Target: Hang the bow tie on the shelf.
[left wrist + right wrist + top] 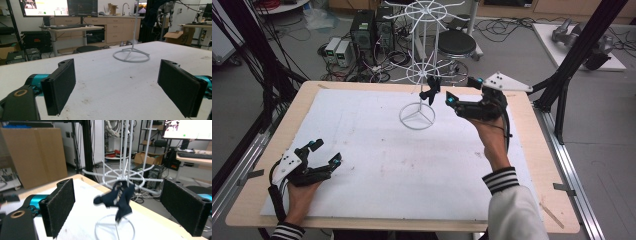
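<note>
Your left gripper (pixel 323 153) rests low on the white mat (pixel 377 165) near the table's left edge, jaws wide apart, nothing between them. Mid-table, far side: white wire rack (pixel 422 65). A dark cloth (pixel 430 92) hangs from its lower ring. Your right gripper (pixel 460 91) sits just right of the cloth, jaws spread, clear of it.

No text, label or number is legible anywhere here.
</note>
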Demonstrator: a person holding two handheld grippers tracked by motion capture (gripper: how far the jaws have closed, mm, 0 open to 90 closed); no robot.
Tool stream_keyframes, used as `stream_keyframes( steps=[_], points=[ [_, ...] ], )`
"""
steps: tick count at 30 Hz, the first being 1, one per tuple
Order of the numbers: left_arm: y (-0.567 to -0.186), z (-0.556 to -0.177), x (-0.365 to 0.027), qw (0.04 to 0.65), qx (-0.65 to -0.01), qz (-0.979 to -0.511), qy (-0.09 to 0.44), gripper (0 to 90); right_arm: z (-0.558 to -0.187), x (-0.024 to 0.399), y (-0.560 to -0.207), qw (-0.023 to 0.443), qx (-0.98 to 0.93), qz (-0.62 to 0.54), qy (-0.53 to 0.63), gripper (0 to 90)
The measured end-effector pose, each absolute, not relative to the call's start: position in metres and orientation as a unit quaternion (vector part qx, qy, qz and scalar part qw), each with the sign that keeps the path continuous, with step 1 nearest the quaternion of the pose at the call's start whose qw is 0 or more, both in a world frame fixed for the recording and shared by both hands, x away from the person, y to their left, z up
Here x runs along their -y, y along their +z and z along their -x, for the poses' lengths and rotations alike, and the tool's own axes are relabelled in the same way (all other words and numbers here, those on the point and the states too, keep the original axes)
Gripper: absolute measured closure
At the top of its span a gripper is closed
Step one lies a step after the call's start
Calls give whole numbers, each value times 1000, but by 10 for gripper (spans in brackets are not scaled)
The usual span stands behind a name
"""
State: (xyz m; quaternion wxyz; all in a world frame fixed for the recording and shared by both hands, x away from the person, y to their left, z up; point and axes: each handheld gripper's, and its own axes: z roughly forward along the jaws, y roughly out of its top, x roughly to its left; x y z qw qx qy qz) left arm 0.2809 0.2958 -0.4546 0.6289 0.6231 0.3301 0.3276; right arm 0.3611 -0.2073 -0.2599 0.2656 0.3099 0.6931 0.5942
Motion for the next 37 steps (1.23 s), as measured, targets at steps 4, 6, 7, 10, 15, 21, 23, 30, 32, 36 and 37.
stream_keyframes(
  steps=[4, 6, 7, 10, 15, 21, 23, 30, 32, 36, 37],
  points=[
    [-455, -281, -296, 629, -331, -623, 327, 153, -330, 231, -279, 282, -692, -312, 587, 116],
    [-455, -281, -296, 628, -331, -623, 327, 153, -325, 236, -284, 283, -690, -313, 588, 116],
    [-455, -281, -296, 628, -331, -623, 328, 153, -319, 241, -290, 288, -689, -312, 587, 116],
    [-455, -281, -296, 628, -331, -623, 328, 153, -298, 256, -317, 307, -691, -310, 576, 116],
    [-455, -279, -295, 629, -328, -620, 334, 153, -279, 273, -363, 309, -682, -324, 579, 116],
    [-455, -279, -295, 628, -328, -620, 337, 153, -269, 283, -410, 330, -663, -344, 577, 116],
    [-455, -279, -295, 628, -328, -620, 337, 153, -267, 285, -420, 341, -653, -351, 578, 116],
    [-455, -279, -295, 628, -328, -619, 339, 153, -266, 288, -453, 343, -629, -372, 590, 116],
    [-455, -279, -295, 628, -328, -619, 339, 153, -264, 288, -453, 352, -621, -370, 594, 116],
    [-455, -279, -295, 629, -329, -618, 338, 153, -261, 289, -455, 360, -611, -369, 601, 116],
    [-455, -279, -295, 629, -329, -618, 338, 153, -261, 289, -455, 360, -611, -369, 601, 116]
  ],
)
